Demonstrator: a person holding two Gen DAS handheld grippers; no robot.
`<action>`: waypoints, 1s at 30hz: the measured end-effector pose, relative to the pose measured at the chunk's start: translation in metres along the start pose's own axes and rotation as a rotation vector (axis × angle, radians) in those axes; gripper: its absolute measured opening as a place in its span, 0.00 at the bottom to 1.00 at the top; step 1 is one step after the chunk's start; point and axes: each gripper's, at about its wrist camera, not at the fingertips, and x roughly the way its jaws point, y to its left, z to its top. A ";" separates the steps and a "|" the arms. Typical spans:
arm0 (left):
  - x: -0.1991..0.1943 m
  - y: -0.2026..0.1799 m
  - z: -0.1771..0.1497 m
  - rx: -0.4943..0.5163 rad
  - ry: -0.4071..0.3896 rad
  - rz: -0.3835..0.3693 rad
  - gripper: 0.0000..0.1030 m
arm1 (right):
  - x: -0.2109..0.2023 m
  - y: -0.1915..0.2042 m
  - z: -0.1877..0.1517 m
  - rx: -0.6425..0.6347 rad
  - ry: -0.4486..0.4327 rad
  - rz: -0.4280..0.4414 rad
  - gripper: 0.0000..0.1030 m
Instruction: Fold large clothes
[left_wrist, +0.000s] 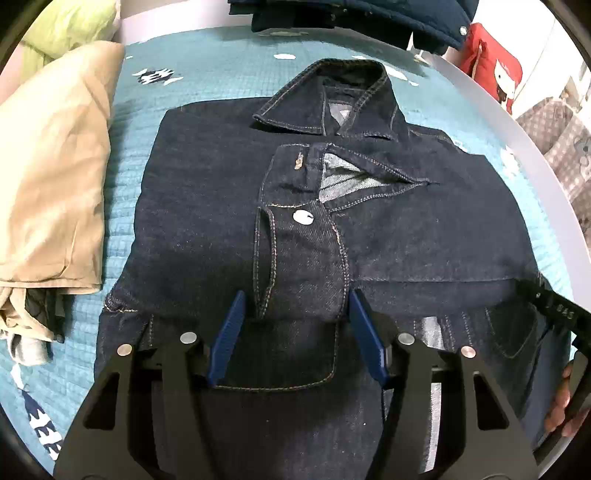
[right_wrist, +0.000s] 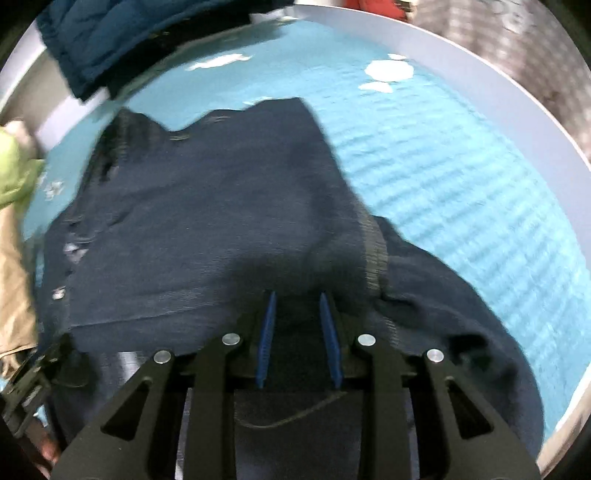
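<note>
Dark denim jacket, stiff twill with tan stitching, lies folded on the teal quilted bedspread, collar far from the jaws. Left gripper: jaws apart, a cuffed sleeve fold between them, pads not pressing. Right gripper: jaws narrowly parted over bunched denim; grip unclear. Beige garment left.

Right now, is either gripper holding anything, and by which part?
Left gripper straddles the sleeve cuff of the denim jacket, apparently unclamped. Right gripper sits at the jacket's folded edge; blur hides any grip.
</note>
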 end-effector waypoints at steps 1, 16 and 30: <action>0.002 -0.001 0.000 0.007 0.004 0.008 0.58 | 0.006 -0.003 -0.001 0.013 -0.005 0.019 0.27; 0.013 -0.004 -0.003 0.032 -0.002 0.024 0.58 | 0.009 0.001 -0.004 -0.004 -0.050 -0.026 0.28; -0.006 -0.002 0.005 0.023 0.028 -0.012 0.59 | -0.014 0.008 0.007 0.010 0.004 0.077 0.50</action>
